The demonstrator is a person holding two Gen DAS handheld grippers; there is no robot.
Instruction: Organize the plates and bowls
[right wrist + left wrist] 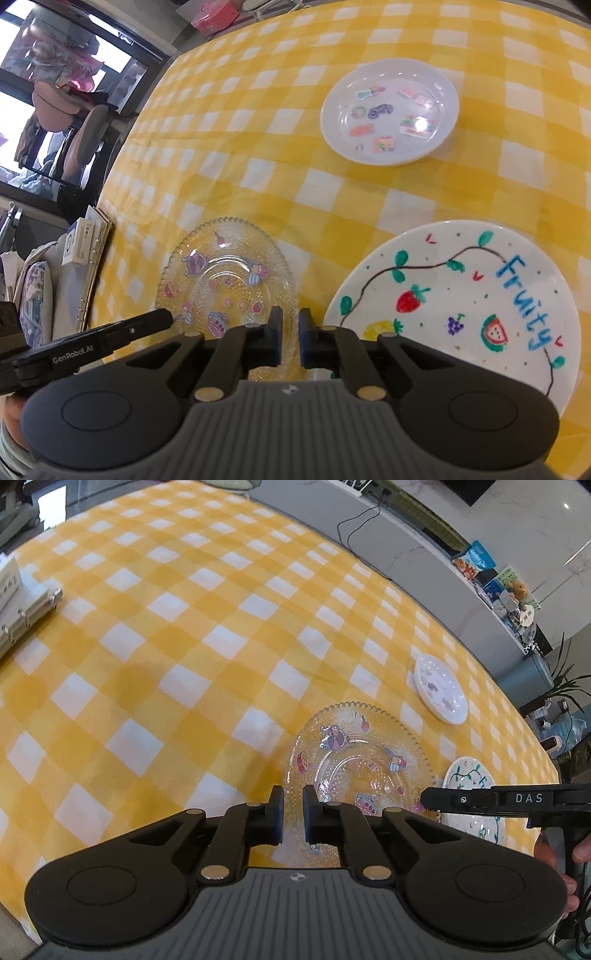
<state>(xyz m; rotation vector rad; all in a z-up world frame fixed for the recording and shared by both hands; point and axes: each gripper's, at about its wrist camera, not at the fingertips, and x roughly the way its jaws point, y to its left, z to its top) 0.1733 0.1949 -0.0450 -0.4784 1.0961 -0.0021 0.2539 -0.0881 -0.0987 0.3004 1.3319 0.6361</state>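
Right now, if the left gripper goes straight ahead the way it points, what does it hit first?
Most likely the glass plate: the left gripper points at its near rim, nearly closed and empty. How high it hangs above the rim is unclear, so it might pass over.

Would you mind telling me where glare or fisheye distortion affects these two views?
Right wrist view: bright glare spots on the white sticker plate; the Fruity plate is sharp. Left wrist view: the checked tablecloth bulges from fisheye distortion; the glass plate stays legible.
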